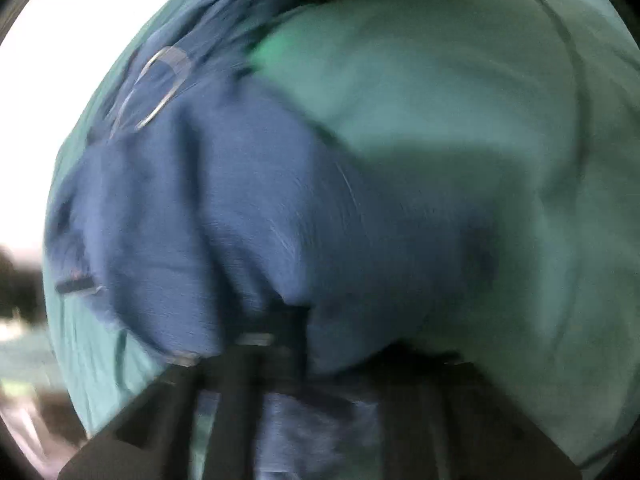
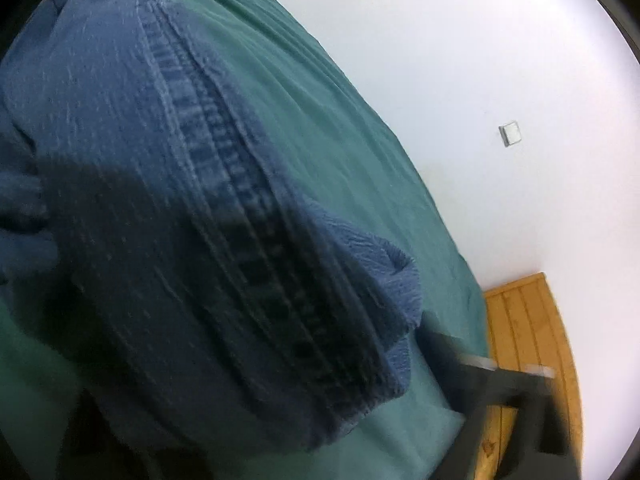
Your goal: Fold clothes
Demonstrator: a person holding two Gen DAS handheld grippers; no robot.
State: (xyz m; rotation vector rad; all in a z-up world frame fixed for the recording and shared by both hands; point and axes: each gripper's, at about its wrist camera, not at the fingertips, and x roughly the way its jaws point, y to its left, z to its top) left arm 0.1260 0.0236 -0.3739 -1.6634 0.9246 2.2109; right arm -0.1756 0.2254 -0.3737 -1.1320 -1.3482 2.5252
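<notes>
Blue denim jeans (image 1: 248, 208) lie on a teal sheet (image 1: 420, 92). In the blurred left wrist view my left gripper (image 1: 276, 344) is shut on a fold of the denim at the bottom centre, with cloth bunched over the fingers. In the right wrist view the jeans (image 2: 192, 216) fill the left and centre, a stitched seam running down the leg to its hem. Only the right finger (image 2: 492, 404) of my right gripper shows, at the lower right beside the hem. The left finger is hidden under the denim, so I cannot tell its state.
The teal sheet (image 2: 360, 160) covers a bed. A white wall (image 2: 480, 60) with a small square switch (image 2: 511, 133) lies behind it. A strip of wooden floor (image 2: 524, 320) shows at the bed's edge at lower right.
</notes>
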